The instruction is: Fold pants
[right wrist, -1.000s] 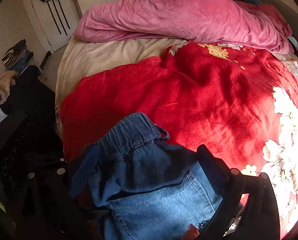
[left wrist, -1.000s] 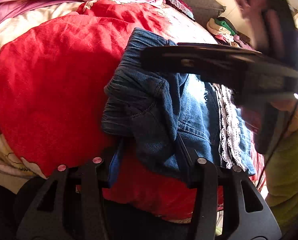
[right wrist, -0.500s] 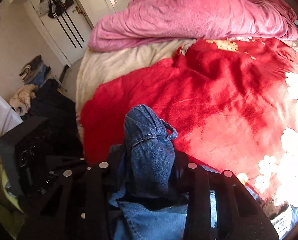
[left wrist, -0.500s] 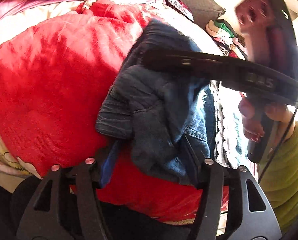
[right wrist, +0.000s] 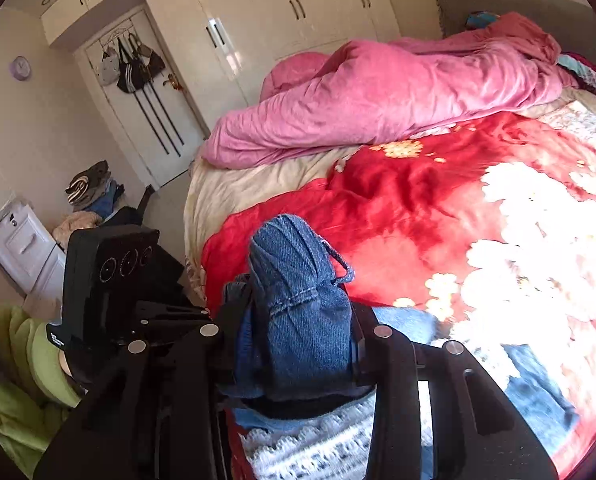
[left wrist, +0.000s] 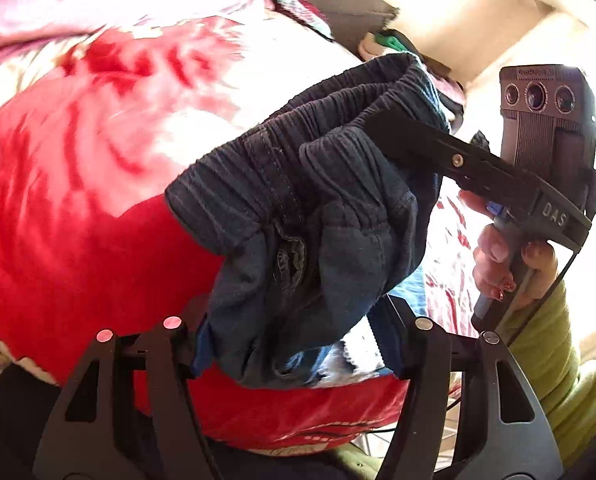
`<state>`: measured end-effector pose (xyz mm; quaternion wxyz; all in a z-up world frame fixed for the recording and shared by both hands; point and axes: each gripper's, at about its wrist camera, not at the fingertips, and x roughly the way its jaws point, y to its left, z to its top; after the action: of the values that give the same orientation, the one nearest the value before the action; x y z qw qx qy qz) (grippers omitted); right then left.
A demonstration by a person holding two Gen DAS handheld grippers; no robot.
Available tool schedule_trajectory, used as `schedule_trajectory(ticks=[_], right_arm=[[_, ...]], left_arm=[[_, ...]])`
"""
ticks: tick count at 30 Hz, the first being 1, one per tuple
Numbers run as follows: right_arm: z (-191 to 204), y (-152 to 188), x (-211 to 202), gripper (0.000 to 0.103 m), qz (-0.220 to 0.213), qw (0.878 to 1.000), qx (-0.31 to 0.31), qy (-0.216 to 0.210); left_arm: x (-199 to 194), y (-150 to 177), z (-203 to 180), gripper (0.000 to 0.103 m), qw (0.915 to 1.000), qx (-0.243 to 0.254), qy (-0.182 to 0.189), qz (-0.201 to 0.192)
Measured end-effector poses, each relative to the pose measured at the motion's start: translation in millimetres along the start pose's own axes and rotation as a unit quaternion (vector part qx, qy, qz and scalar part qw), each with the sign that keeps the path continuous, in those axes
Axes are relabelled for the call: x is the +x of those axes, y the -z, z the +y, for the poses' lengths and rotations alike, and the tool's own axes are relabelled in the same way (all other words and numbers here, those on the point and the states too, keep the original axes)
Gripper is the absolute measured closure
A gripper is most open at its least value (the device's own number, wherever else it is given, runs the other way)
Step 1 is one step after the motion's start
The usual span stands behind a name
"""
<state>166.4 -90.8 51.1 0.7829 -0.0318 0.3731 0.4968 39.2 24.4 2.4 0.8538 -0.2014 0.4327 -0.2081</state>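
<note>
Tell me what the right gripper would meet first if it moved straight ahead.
Probably the red floral blanket just beyond the denim pants held by the right gripper; depth is unclear.

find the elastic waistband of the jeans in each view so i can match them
Left wrist: the elastic waistband runs across the centre, bunched, the right gripper clamped on it.
Right wrist: it stands bunched at lower centre between the gripper's fingers.
Shared landmark: the red floral blanket.

Pants (right wrist: 298, 304) legs cut off below; red quilt (left wrist: 78, 220) glare-blurred
</note>
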Motion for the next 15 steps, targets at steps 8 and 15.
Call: schedule_trajectory(ticks=[8,15], right_arm=[[-28.0,38.0,-64.5,0.048,-0.073,0.995,0.065,0.010],[-39.8,90.1,-111.3,0.046,-0.102,0.982,0.126,0.094]], left_arm=[[26.2,7.1,-54.7,0.048,0.9970,0.074,0.014,0.019],[50.0,39.8,-88.4,0.042,0.9859,0.150,0.024,0.069]])
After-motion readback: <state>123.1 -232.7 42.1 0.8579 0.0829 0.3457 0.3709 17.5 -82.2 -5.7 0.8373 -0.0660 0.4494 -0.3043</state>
